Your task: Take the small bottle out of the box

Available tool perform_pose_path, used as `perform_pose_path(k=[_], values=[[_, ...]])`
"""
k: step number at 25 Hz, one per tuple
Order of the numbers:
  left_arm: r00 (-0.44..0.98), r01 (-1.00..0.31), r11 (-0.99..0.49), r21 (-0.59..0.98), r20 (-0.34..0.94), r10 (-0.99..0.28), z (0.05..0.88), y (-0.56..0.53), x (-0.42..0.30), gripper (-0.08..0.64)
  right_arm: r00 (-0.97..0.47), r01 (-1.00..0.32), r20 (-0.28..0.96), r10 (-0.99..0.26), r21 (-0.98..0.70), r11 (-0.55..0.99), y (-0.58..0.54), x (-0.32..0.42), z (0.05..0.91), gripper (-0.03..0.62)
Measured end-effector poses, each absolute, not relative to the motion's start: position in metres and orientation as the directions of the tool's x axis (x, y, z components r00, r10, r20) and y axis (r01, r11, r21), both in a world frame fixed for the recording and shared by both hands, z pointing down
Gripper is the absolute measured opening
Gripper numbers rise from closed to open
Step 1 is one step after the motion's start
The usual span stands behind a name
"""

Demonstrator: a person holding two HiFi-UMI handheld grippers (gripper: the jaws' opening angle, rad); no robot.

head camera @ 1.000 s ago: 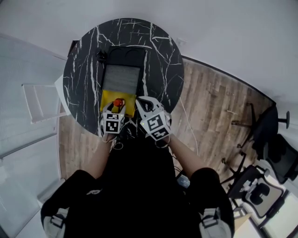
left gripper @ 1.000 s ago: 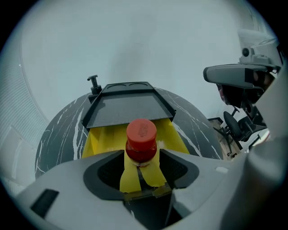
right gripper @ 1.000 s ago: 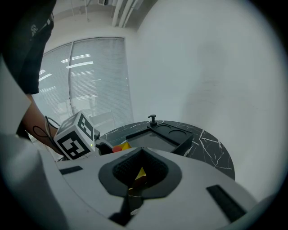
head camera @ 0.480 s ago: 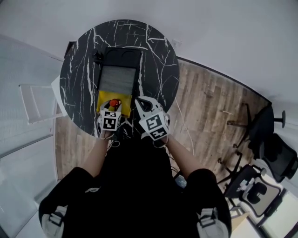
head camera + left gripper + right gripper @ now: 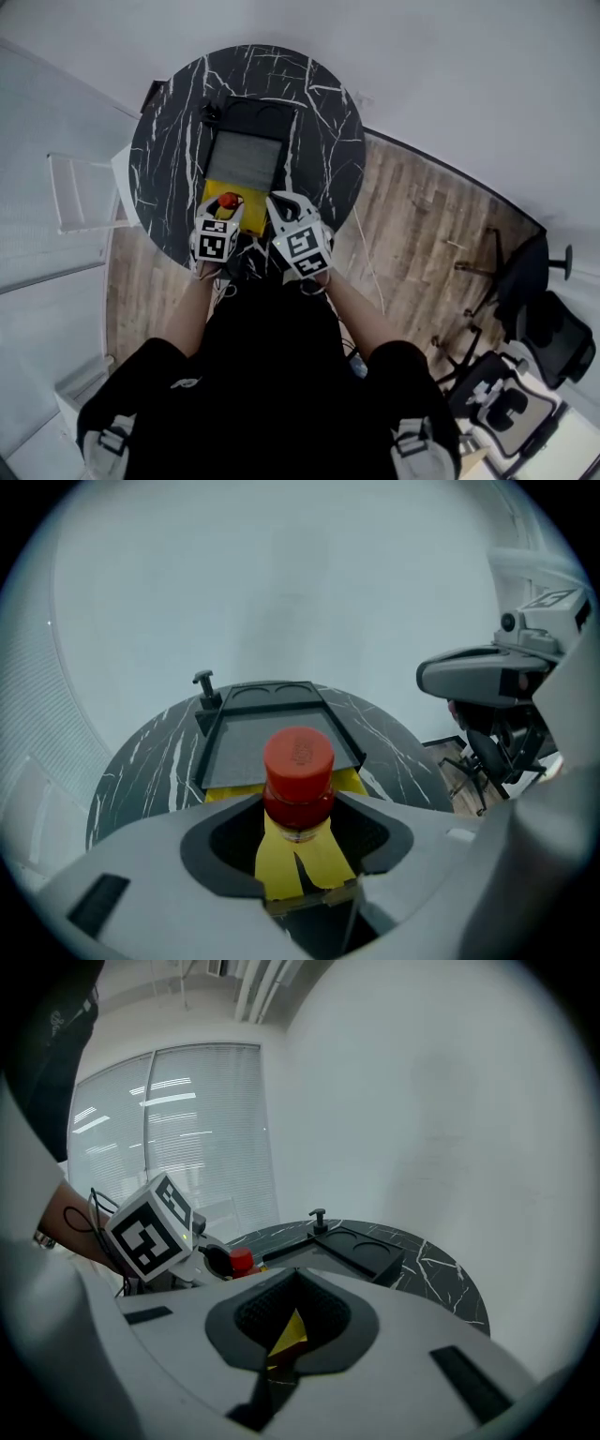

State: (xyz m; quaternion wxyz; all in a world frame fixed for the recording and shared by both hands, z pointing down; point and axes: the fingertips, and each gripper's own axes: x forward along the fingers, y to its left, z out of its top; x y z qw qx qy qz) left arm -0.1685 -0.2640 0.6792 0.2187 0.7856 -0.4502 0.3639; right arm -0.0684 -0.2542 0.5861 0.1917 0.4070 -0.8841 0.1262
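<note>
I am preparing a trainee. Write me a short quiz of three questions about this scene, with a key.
1. True or false: the left gripper is shut on the small bottle, just below its cap.
2. Seen from the person in the head view, where does the black tray lie on the round table?
A. beyond the yellow box
B. nearer than the yellow box
C. on top of the bottle
3. Fill in: the bottle's cap is ___ in colour.

Key: 1 true; 2 A; 3 red.
</note>
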Motion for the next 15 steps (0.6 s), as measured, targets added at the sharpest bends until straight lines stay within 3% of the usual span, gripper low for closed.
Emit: perform_pose_path(k=[15], values=[[0.332, -0.899, -0.438, -0.014, 0.63, -0.702, 0.562, -0.265, -0.177, 0.215, -0.654, -0.737, 0.319, -0.686, -0.063, 0.673, -0.261, -0.103, 0.528, -0.003]])
